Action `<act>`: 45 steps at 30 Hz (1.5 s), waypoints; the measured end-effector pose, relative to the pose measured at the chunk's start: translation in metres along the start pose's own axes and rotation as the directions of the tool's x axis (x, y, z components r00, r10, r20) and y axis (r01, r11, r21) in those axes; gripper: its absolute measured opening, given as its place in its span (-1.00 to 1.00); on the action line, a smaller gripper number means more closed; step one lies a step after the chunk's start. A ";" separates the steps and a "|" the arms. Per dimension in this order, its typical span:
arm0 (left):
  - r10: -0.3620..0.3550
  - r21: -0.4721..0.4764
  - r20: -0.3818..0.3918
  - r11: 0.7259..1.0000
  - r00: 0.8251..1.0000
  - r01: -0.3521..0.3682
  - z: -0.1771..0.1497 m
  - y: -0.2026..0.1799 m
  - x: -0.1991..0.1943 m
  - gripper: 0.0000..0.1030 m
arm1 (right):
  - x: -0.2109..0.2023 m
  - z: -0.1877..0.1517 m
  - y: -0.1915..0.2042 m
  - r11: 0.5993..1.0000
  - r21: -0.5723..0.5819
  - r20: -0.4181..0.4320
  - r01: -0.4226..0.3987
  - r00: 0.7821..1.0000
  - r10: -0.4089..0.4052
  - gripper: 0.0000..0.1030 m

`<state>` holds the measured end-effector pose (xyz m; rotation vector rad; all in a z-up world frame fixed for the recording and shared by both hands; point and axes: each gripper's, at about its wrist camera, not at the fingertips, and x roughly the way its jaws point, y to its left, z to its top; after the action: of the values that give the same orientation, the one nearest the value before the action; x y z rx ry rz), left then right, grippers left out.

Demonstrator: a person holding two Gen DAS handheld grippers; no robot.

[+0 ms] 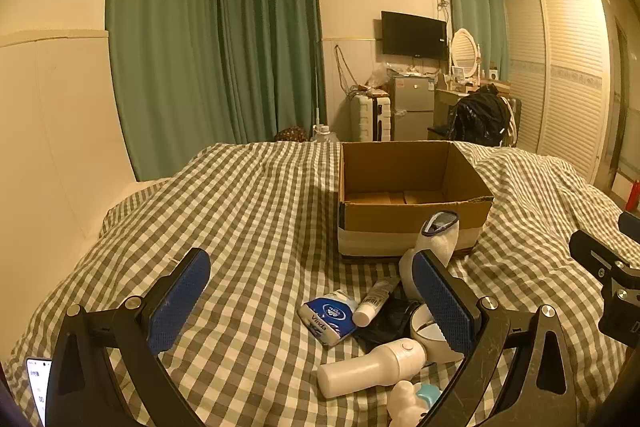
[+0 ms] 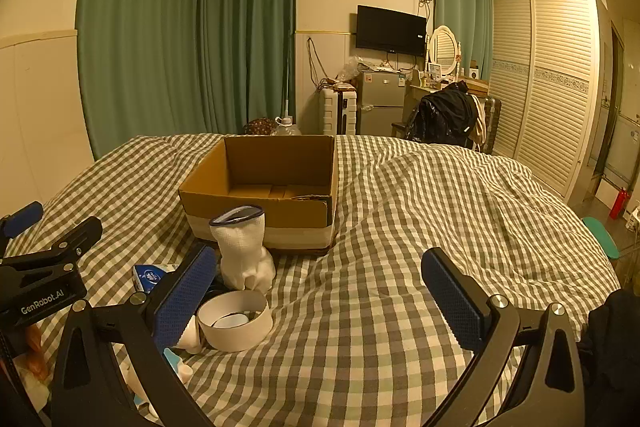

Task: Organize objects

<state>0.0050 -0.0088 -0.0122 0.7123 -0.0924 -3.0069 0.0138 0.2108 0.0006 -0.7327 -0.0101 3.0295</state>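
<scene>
An open, empty cardboard box (image 1: 412,203) (image 2: 260,199) stands on the checked bed. In front of it lies a pile: a white sock (image 1: 436,239) (image 2: 244,251), a blue Vinda tissue pack (image 1: 328,317) (image 2: 150,275), a small white tube (image 1: 376,301), a white bottle (image 1: 372,367), a round white container (image 2: 236,319) (image 1: 430,335) and a black item (image 1: 390,323). My left gripper (image 1: 316,303) is open and empty, just above the pile. My right gripper (image 2: 320,295) is open and empty, right of the pile.
The checked bedcover (image 2: 420,227) spreads wide, rumpled at the right. A phone (image 1: 38,383) lies at the near left. A white toy (image 1: 408,403) lies at the pile's near edge. Curtains, a fridge, a chair with clothes and a wardrobe stand beyond the bed.
</scene>
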 end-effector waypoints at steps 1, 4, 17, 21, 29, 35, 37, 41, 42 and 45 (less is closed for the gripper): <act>0.002 0.002 -0.007 1.000 1.000 -0.001 0.000 0.000 0.001 1.00 | 0.000 0.000 0.000 1.000 -0.001 0.000 0.000 1.000 0.000 1.00; 0.020 -0.017 -0.024 1.000 1.000 -0.020 0.001 0.003 0.004 1.00 | -0.001 -0.001 0.002 1.000 -0.004 0.001 0.001 1.000 -0.001 1.00; 0.017 -0.019 -0.021 1.000 1.000 -0.018 -0.002 0.005 0.004 1.00 | -0.001 0.002 0.005 1.000 -0.009 -0.001 -0.002 1.000 0.002 0.99; 0.002 -0.031 -0.023 1.000 1.000 -0.003 -0.003 0.006 0.005 1.00 | -0.002 0.002 0.006 1.000 -0.008 0.000 -0.003 1.000 0.003 0.99; 0.020 -0.018 -0.027 1.000 0.999 -0.020 -0.003 0.005 0.007 1.00 | 0.000 0.001 0.006 1.000 -0.012 -0.004 -0.003 1.000 0.003 1.00; 0.009 -0.011 -0.028 1.000 1.000 -0.010 -0.003 0.005 0.007 1.00 | 0.003 0.000 0.007 1.000 -0.016 -0.009 -0.004 1.000 0.004 1.00; 0.008 -0.012 -0.021 1.000 1.000 -0.008 -0.003 0.005 0.006 1.00 | 0.003 0.000 0.007 1.000 -0.016 -0.010 -0.004 1.000 0.004 0.99; 0.000 -0.015 -0.014 1.000 1.000 0.000 -0.003 0.005 0.005 1.00 | 0.004 -0.001 0.008 1.000 -0.017 -0.012 -0.005 1.000 0.005 1.00; -0.002 -0.014 -0.013 1.000 1.000 0.002 -0.003 0.004 0.005 1.00 | 0.004 -0.001 0.008 1.000 -0.017 -0.012 -0.005 1.000 0.004 0.99; 0.007 -0.008 -0.008 1.000 1.000 -0.007 -0.004 0.002 0.004 1.00 | 0.004 -0.002 0.008 1.000 -0.016 -0.013 -0.005 1.000 0.005 0.99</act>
<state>0.0028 -0.0116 -0.0173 0.7219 -0.0815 -2.9960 0.0106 0.2027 -0.0027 -0.7541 -0.0331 3.0330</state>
